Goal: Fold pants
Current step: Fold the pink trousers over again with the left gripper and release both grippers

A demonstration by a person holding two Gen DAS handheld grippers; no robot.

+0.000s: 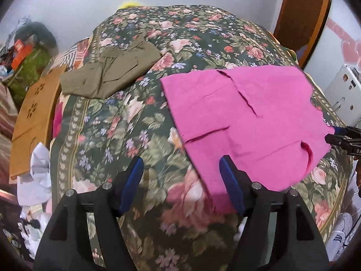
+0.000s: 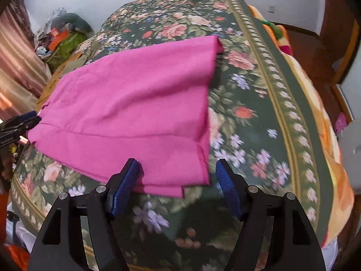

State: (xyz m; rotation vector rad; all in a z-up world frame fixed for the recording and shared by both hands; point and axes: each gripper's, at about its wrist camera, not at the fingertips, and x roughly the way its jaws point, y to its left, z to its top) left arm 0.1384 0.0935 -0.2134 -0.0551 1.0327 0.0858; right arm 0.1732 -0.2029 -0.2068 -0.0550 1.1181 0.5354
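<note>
Pink pants [image 1: 243, 122] spread flat on floral bedspread [image 1: 126, 122], right of folded olive garment [image 1: 108, 76] lying farther back. Left gripper [image 1: 181, 180] released, jaws wide apart, right finger over near-left edge of pants. Right gripper [image 2: 177, 180] likewise spread wide, near-right corner of pants [image 2: 135, 103] lying between jaws, ungrasped. Partial lettering "DA" on right gripper [image 1: 343, 139], otherwise unreadable

The pants [image 2: 135, 103] near edge is hidden behind the left finger [image 2: 124, 187] in the right wrist view. The bedspread [image 2: 259, 149] beyond the right finger is blurred. Each gripper's base is cut off below.
</note>
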